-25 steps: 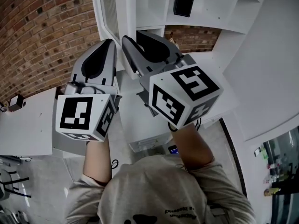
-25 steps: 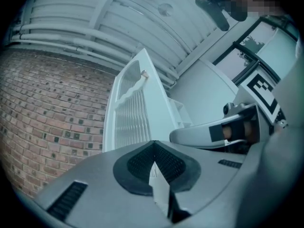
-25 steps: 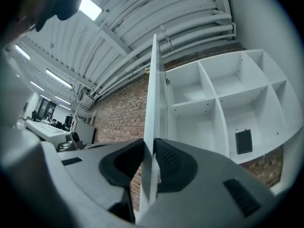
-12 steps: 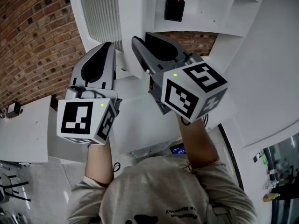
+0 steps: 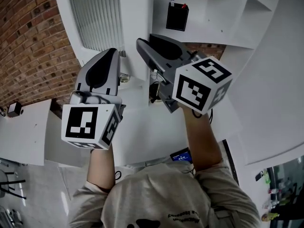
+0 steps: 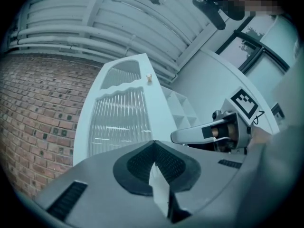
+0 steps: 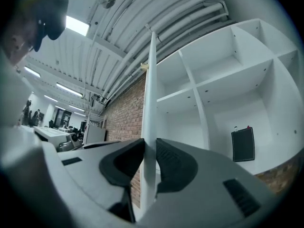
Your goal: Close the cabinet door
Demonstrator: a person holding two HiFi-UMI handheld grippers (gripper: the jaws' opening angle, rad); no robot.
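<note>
Our right claw (image 7: 148,148) grips the edge of the white cabinet door (image 7: 151,94), its jaws just slackened a touch with that edge between them. Our left claw (image 6: 154,144) is closed on nothing and faces the door's ribbed panel (image 6: 118,122). The door swings out from the white cabinet (image 7: 190,89), where one open compartment holds a black box (image 7: 243,145). Compared with a second ago, our head view shows far more of the ribbed panel, with the brick wall (image 5: 28,42) behind it and a white table (image 5: 23,132) lower left.
</note>
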